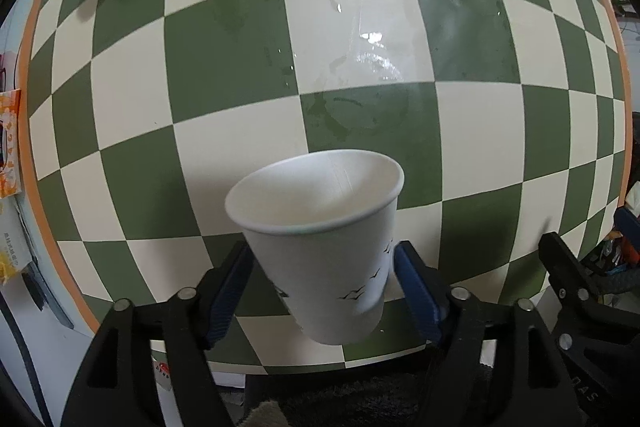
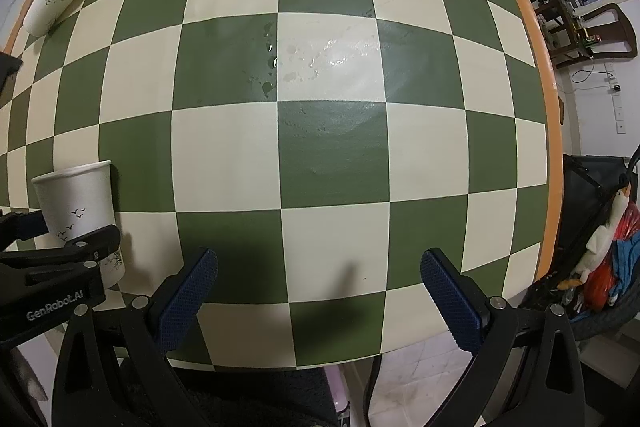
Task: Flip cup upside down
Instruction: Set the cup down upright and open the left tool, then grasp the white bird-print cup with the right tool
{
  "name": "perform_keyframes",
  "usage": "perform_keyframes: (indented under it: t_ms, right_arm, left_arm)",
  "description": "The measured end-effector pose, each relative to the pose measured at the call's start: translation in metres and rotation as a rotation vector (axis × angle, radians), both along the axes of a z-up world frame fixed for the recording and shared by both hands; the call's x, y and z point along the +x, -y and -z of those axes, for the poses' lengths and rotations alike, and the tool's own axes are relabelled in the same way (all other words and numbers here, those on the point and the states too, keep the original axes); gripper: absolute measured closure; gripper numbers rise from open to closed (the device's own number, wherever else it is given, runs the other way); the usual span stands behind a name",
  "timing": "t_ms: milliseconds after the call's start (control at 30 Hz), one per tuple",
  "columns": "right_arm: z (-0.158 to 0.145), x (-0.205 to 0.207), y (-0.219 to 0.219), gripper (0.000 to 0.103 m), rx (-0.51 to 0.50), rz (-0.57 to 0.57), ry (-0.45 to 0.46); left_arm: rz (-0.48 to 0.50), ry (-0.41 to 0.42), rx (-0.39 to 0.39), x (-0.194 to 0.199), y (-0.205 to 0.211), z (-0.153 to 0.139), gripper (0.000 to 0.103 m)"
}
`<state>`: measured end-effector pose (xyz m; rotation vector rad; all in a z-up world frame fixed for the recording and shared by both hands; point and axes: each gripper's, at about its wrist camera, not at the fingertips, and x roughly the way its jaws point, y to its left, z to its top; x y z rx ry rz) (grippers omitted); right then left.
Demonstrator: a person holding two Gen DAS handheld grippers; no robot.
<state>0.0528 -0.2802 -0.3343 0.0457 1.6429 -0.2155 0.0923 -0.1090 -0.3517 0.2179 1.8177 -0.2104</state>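
Holding the white paper cup [image 1: 320,247] mouth-up and slightly tilted above the checkered table [image 1: 224,67], our left gripper [image 1: 320,291] clamps its wall, so we judge 1 wrist roll inverts it, while our right gripper [image 2: 320,303] gapes empty nearby.

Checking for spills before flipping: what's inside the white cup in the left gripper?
The white cup shows bare white inner wall, no liquid visible; its bottom is hidden behind the near rim.

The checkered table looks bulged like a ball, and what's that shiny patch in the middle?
Left wrist view: fisheye bending curves the table; the bright glare is light on a wet-looking patch. Right wrist view: same bulge, with glare beside small droplets.
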Motion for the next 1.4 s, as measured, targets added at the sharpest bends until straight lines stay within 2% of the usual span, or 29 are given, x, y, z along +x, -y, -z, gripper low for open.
perform_keyframes:
  t_ms: [400, 533, 700, 933, 1100, 1300, 1333, 1367, 1400]
  right_arm:
    - [-0.007, -0.002, 0.006, 0.0, 0.027, 0.013, 0.017]
    - [-0.018, -0.005, 0.005, 0.0, 0.047, -0.009, 0.031]
    - [-0.047, -0.014, -0.005, 0.0, 0.116, -0.04, 0.076]
    - [-0.112, -0.029, -0.033, 0.0, 0.239, -0.096, 0.169]
    - [-0.147, -0.034, -0.058, 0.0, 0.295, -0.136, 0.209]
    - [-0.168, -0.032, -0.085, 0.0, 0.313, -0.185, 0.218]
    - [-0.169, -0.031, -0.088, 0.0, 0.309, -0.2, 0.216]
    - [-0.169, -0.029, -0.094, 0.0, 0.291, -0.231, 0.214]
    - [-0.167, -0.027, -0.098, 0.0, 0.264, -0.272, 0.214]
  left_arm:
    - [-0.037, 0.063, -0.038, 0.009, -0.006, -0.049, 0.021]
    - [-0.057, 0.152, -0.016, 0.008, -0.012, -0.083, 0.021]
    - [-0.103, 0.25, 0.001, -0.013, -0.03, -0.121, 0.021]
    - [-0.194, 0.334, 0.018, -0.047, -0.064, -0.165, 0.021]
    - [-0.242, 0.374, 0.002, -0.059, -0.083, -0.187, 0.021]
    - [-0.29, 0.409, 0.0, -0.062, -0.108, -0.199, 0.021]
    - [-0.297, 0.414, 0.005, -0.061, -0.113, -0.198, 0.019]
    - [-0.304, 0.42, 0.015, -0.06, -0.118, -0.196, 0.006]
    - [-0.312, 0.43, 0.029, -0.059, -0.123, -0.193, 0.0]
